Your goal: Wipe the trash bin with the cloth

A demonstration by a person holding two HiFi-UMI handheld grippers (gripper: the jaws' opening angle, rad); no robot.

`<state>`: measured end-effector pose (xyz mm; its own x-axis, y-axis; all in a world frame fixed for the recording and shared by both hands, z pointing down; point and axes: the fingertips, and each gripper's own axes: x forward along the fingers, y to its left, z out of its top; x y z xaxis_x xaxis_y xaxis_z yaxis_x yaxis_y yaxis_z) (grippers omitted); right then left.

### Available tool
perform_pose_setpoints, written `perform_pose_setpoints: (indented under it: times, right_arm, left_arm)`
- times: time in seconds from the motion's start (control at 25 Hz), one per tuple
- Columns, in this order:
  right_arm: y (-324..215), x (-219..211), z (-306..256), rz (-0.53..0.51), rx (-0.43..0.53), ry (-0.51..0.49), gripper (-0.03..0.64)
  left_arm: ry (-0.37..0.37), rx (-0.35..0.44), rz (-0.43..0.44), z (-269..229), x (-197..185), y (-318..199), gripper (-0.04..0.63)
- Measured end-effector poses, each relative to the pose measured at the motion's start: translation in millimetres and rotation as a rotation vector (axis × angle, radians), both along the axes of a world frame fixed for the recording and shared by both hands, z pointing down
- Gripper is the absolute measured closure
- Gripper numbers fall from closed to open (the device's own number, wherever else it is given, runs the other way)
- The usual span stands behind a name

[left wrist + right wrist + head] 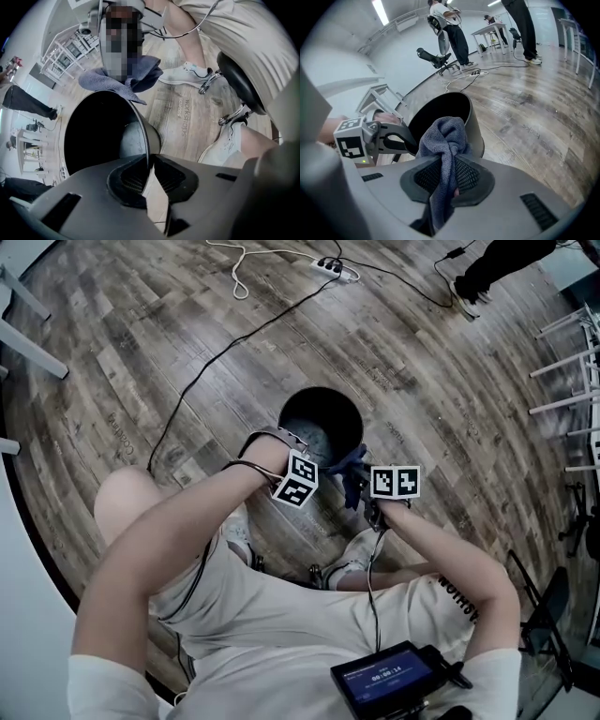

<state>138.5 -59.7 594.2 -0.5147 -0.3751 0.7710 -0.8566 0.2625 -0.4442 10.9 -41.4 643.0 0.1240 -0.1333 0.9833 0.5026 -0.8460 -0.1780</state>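
The trash bin (323, 432) is stood upright on the wooden floor (187, 324), just past the shoes (185, 75) of the person seated over it. It is round, dark and smooth, with a thin hard wall and a wide open top. Nothing can be seen inside it.

The near left part of its rim is pinched by the left claw (149, 176), which is pointed straight down. The thin wall is caught between the two ribbed pads. It is likely held this way so that the light bin is not pushed around or tipped while it is rubbed.

The cloth (445, 136) is pinched in the right claw (447, 176), whose pads are pressed together on a fold of it. The cloth is blue-grey, soft and fuzzy. It is bunched into a lump that sticks out past the pads, so a thick, squashy part can be pressed on the bin. It is held up at the near right side of the bin, just above the rim, and it does not seem to be touching the bin.
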Motion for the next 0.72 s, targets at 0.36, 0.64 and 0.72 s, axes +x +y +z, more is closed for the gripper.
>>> perform_pose_setpoints:
  times: [0.36, 0.64, 0.72]
  right_arm:
    - [-15, 11, 51, -0.024, 0.021, 0.028, 0.557]
    - [-16, 13, 105, -0.028, -0.004, 0.016, 0.557]
    - [-16, 12, 121, -0.028, -0.014, 0.014, 0.557]
  left_arm:
    - [0.042, -0.062, -0.056, -3, 19, 15, 0.559]
    - [0.059, -0.095, -0.096, -4, 27, 15, 0.563]
    - [0.060, -0.094, -0.108, -4, 28, 15, 0.563]
